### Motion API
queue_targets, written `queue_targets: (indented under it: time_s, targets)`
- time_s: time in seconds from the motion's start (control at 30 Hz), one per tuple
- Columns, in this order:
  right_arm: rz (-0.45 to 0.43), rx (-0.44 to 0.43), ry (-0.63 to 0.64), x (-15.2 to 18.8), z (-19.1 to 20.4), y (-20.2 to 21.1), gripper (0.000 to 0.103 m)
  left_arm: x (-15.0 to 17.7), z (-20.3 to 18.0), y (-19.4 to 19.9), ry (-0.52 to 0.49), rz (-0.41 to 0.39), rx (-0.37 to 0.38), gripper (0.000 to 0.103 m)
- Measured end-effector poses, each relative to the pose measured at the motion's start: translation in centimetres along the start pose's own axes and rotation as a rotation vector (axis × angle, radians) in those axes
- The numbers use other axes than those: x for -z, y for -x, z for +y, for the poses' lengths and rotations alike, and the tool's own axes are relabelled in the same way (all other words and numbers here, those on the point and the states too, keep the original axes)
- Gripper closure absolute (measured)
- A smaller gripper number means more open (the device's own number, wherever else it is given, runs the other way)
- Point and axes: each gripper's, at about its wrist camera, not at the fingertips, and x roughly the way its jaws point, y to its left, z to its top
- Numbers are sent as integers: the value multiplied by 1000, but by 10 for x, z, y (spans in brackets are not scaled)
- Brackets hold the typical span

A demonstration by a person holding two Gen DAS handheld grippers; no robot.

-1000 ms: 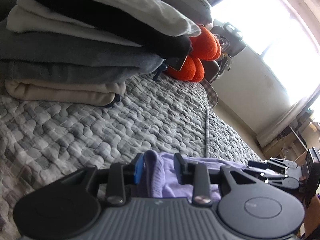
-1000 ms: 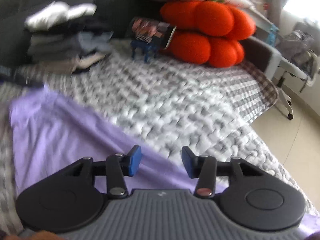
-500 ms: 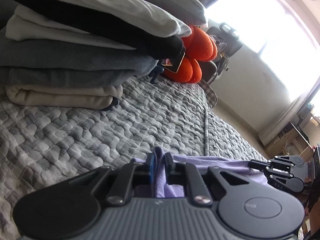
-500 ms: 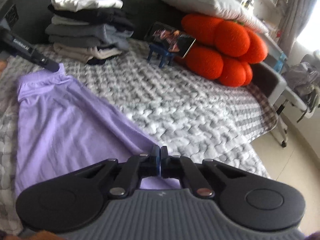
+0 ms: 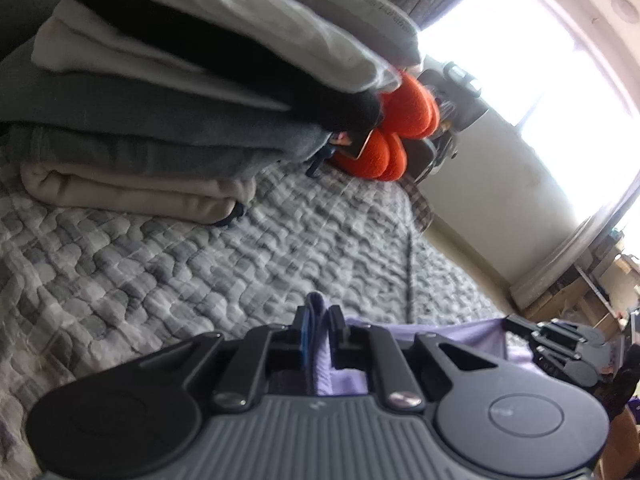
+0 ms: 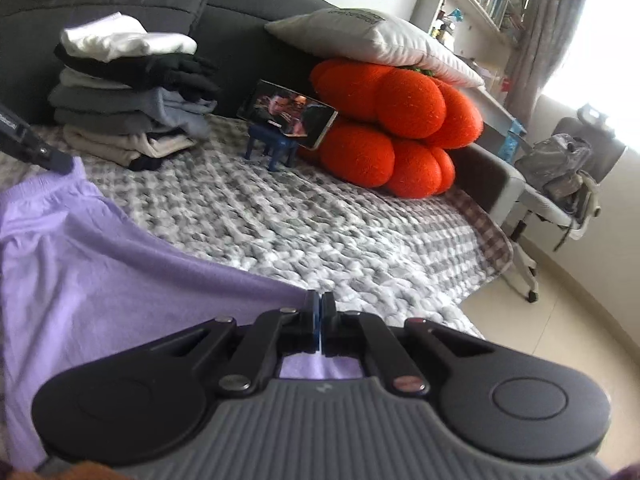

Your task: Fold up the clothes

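1. The left tongs [image 5: 319, 322] are clamped on a bunched ridge of the lavender garment [image 6: 92, 264]; a fold of cloth stands up between the pads, and the jaws have just been closing on it.
2. The right tongs [image 6: 319, 312] are pinched shut on another corner of the same garment, with thin purple fabric running right into the closed pads.
3. Holding two corners at once keeps one edge stretched between the hands, so, as I judge it, the cloth can be carried over in one flat fold instead of bunching.
4. The garment lies on the quilted bed [image 6: 304, 236], toward its near side, with the edge between the tongs drawn taut; its bottom hem is out of view, so how it is laid out is probably flat but not certain.
5. Toward the headboard stands a stack of folded clothes [image 6: 128, 96], just beyond the left tongs; a phone on a blue stand [image 6: 288, 116] and orange cushions [image 6: 396, 128] sit further along.
6. The middle of the bed is bare quilt, leaving room to fold inward; the bed's right edge drops to the floor near the right tongs.
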Motion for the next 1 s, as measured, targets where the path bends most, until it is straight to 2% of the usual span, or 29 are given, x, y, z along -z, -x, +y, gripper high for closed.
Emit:
queue_targets:
  time_s: [0.13,0.3,0.47,0.63,0.87,1.0]
  targets:
    - [20,22,-16,3,-2,-4,103,2,3,-6,-1,15,-32,93]
    - [104,53,21,10,6,-19,103,0,6,-6,17,11,-28,91]
    - [101,99,0,13,5,-15,103,-4,6,0,19,-22,-25,90]
    - [118,91,11,16,6,-15,103,-4,7,-8,22,3,-36,90]
    - [105,118,-62,15,-4,4,100,-8,8,7,6,-40,-41,73]
    - [112,103,-126,20,-11,19,97,-4,-3,-3,-40,-5,-41,65]
